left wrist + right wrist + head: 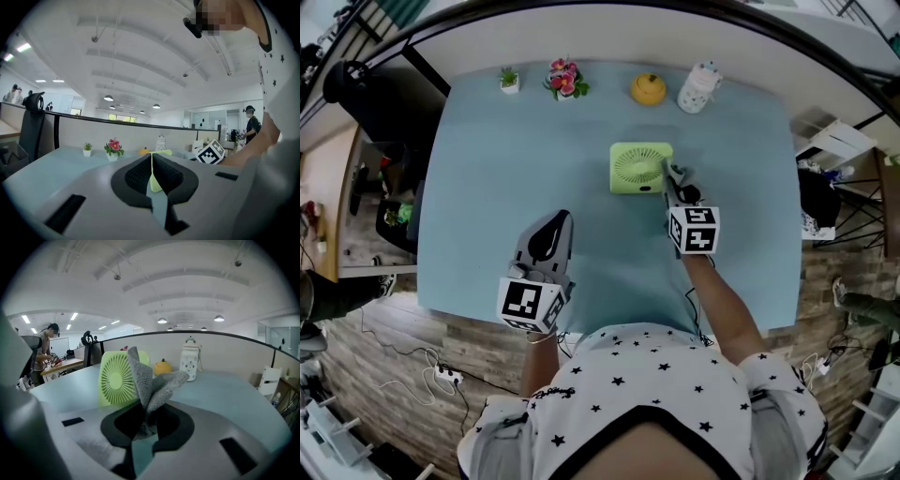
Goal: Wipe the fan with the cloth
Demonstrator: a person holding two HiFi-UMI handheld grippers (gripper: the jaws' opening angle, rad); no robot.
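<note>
Left gripper (151, 159) fingers together; right gripper (143, 411) fingers pinch grey cloth (151, 380) beside green fan (115, 378).

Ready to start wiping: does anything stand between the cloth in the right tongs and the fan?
Nothing visible does. The right tongs are shut on the cloth, which is close beside the fan at its right edge, with only bare table around them.
</note>
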